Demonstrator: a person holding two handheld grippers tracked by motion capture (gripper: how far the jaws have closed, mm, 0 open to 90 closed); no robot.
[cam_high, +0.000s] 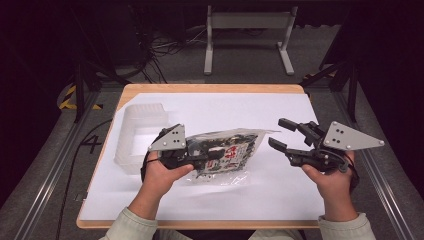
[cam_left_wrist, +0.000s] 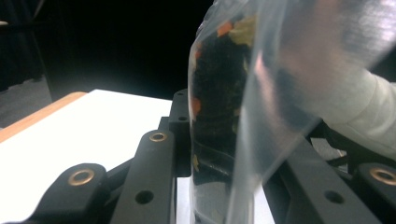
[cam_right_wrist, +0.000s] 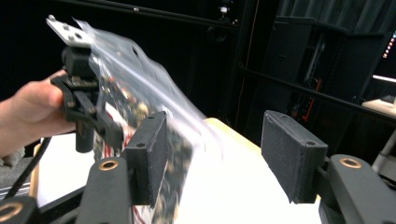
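Observation:
A clear plastic bag packed with dark parts and red-and-white printed pieces is held sideways above the white table cover. My left gripper is shut on the bag's left end. In the left gripper view the bag is pinched between the two black jaws. My right gripper stands open just off the bag's right end, touching nothing. In the right gripper view its pads are wide apart, and the bag hangs to the left of them. The left gripper and a hand are behind the bag.
A translucent plastic bin sits at the table's left, beside the left hand. The wooden table is covered by a white sheet. A grey metal stand is on the floor beyond the far edge.

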